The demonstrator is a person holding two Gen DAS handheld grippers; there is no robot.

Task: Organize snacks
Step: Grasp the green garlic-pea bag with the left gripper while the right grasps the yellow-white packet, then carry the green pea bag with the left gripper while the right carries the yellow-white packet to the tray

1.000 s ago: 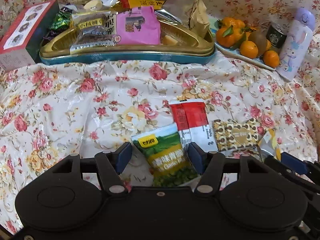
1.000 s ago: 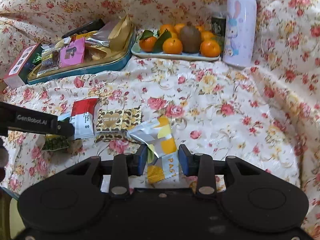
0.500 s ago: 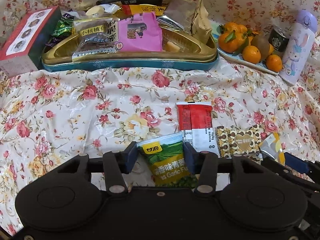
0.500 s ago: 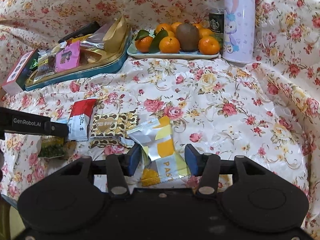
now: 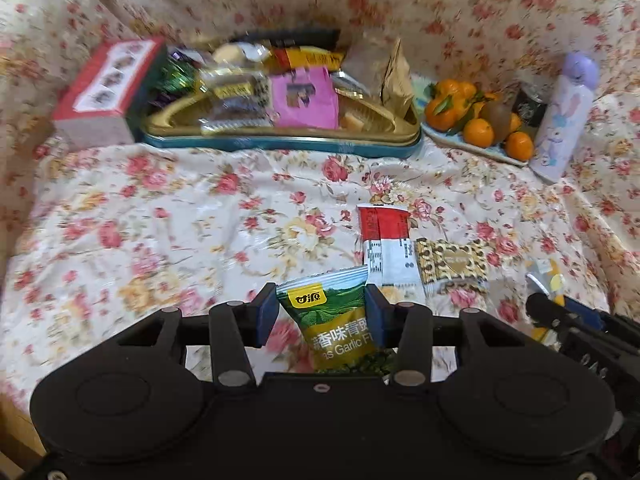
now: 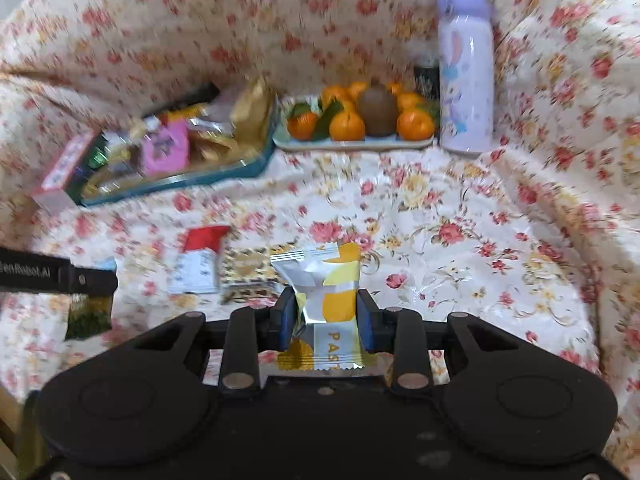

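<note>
**Both grippers closed on a snack packet**

We see a flowered cloth (image 5: 160,216) spread under everything and rising behind. Far ahead of our left gripper, slightly to its left, sits the gold-and-teal snack tray (image 5: 280,142), heaped with packets, a red-edged box (image 5: 106,96) touching its left end. Ahead and right of the tray stands a plate of oranges (image 6: 352,142), and beside that a lilac bottle (image 6: 466,72), upright.

Our left gripper (image 5: 322,314) has its blue pads pressed against both sides of the green garlic-pea packet (image 5: 340,320). Just ahead and right of it lie a red-and-white packet (image 5: 386,244) and a leopard-print packet (image 5: 452,262), side by side on the cloth.

Our right gripper (image 6: 326,318) has closed narrowly on the silver-and-yellow pastry packet (image 6: 328,292), which crumples between the pads.
</note>
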